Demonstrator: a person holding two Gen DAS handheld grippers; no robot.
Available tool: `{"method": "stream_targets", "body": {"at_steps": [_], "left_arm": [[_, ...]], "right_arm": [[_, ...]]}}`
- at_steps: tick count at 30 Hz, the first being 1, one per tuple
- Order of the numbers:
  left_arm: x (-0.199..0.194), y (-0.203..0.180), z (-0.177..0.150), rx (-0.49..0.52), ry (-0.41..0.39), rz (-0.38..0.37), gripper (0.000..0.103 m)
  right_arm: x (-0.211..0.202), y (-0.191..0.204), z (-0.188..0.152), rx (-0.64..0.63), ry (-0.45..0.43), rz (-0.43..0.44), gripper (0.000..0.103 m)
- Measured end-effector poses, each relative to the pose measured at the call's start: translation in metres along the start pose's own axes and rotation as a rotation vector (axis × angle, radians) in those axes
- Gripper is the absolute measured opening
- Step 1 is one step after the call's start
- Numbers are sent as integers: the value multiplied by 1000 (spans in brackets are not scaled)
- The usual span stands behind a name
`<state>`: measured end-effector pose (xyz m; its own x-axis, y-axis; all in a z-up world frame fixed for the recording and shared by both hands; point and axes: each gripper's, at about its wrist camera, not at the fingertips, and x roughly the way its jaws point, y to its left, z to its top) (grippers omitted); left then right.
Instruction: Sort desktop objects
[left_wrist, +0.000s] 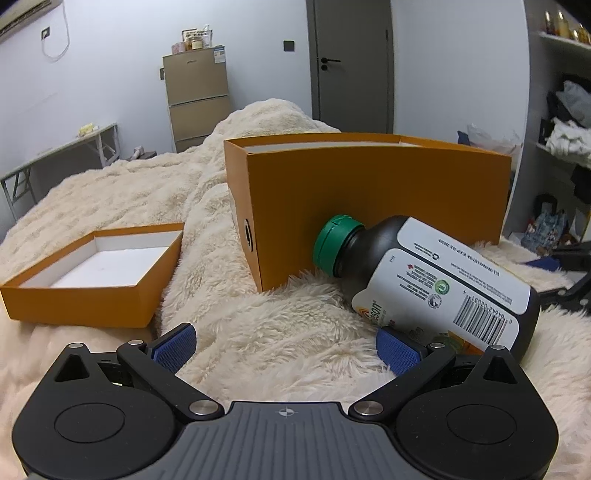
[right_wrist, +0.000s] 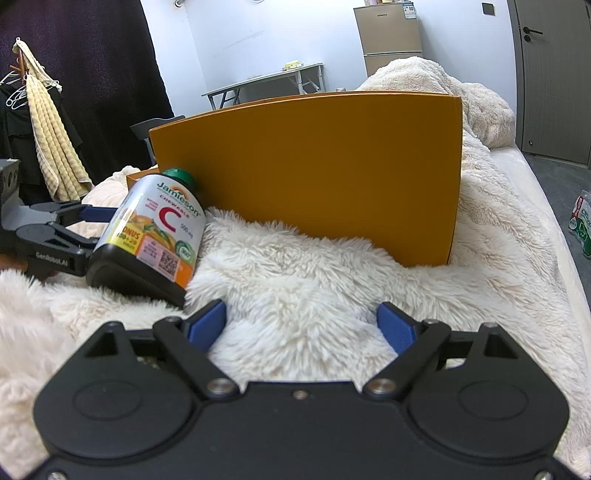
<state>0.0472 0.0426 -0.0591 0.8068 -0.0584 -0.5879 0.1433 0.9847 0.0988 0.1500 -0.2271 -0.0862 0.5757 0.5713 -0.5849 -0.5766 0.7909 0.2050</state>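
Observation:
A dark vitamin bottle (left_wrist: 436, 284) with a green cap lies on its side on the fluffy cream blanket (left_wrist: 280, 325), its cap against the wall of a tall orange box (left_wrist: 369, 199). My left gripper (left_wrist: 286, 349) is open; its right pad (left_wrist: 399, 349) sits at the bottle's lower side, and only blanket lies between the jaws. In the right wrist view the bottle (right_wrist: 155, 229) lies at the left, with the left gripper (right_wrist: 92, 229) just beyond it. My right gripper (right_wrist: 302, 325) is open over bare blanket, facing the orange box (right_wrist: 314, 173).
A shallow orange tray-like box (left_wrist: 92, 273) with a white inside lies open on the blanket at the left. A person in dark clothing (right_wrist: 92, 55) stands behind the bottle. A packet (right_wrist: 581, 225) lies on the floor past the bed's right edge.

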Motion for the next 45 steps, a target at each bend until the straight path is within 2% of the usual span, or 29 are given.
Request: {"method": "stream_targets", "body": {"at_steps": [31, 37, 40, 45], "left_arm": [[2, -6, -3, 40, -1, 17, 103], [-3, 6, -4, -27, -27, 43, 103], [-5, 15, -4, -76, -35, 53, 103], [-9, 23, -2, -129, -50, 42, 103]], "right_arm": [[-2, 0, 0, 5, -10, 8, 88], [-12, 0, 9, -7, -41, 46, 88], [-17, 7, 18, -32, -48, 107, 88], [-16, 23, 49, -47, -19, 260, 88]]}}
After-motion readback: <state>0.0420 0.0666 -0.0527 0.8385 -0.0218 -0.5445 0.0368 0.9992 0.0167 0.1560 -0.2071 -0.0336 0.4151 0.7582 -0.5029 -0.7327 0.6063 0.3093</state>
